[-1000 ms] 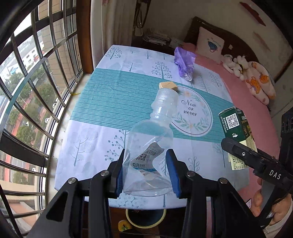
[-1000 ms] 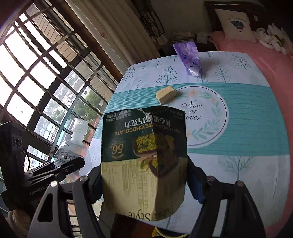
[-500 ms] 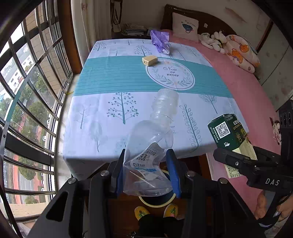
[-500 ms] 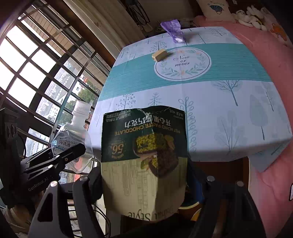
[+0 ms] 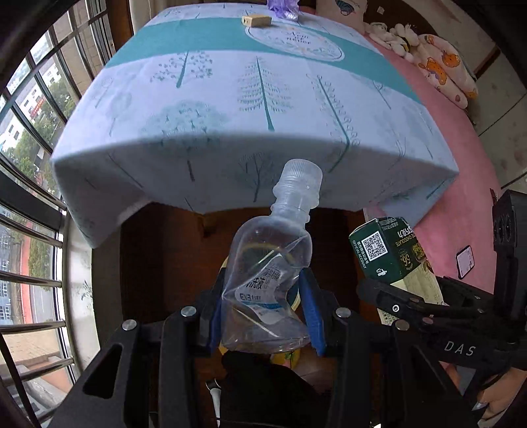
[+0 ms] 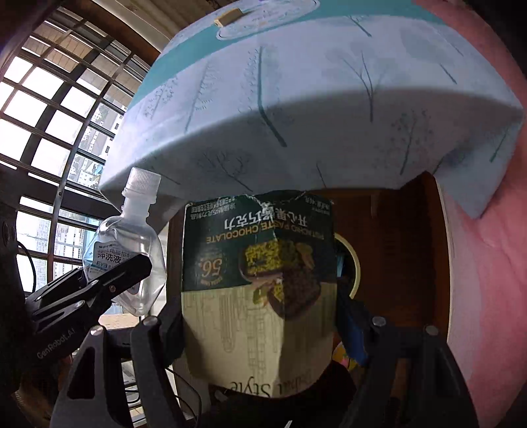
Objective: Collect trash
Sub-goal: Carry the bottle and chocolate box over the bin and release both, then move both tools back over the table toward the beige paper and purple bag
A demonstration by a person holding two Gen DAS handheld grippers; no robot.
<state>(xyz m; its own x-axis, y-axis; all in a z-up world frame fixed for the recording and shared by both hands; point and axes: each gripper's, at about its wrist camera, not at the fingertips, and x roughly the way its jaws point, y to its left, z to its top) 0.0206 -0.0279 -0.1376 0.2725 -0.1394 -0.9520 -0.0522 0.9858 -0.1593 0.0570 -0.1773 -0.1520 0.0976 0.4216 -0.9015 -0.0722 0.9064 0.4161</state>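
Observation:
My left gripper (image 5: 263, 309) is shut on a crushed clear plastic bottle (image 5: 273, 263) with a white cap, held below the table's front edge. It also shows in the right wrist view (image 6: 128, 250). My right gripper (image 6: 260, 316) is shut on a dark green and cream chocolate box (image 6: 260, 280), which also shows in the left wrist view (image 5: 392, 256) to the right of the bottle. Behind both items a yellow-rimmed bin (image 6: 352, 263) sits on the floor under the table, mostly hidden.
The table with a blue tree-print cloth (image 5: 250, 98) fills the upper view. A small tan block (image 5: 256, 21) and a purple bag (image 5: 283, 6) lie at its far end. A window with bars (image 5: 29, 131) is left, a pink bed (image 5: 461, 164) right.
Both grippers have pulled back off the table and dropped below its front edge, still holding the bottle and the box. The table top has moved up and away in both views.

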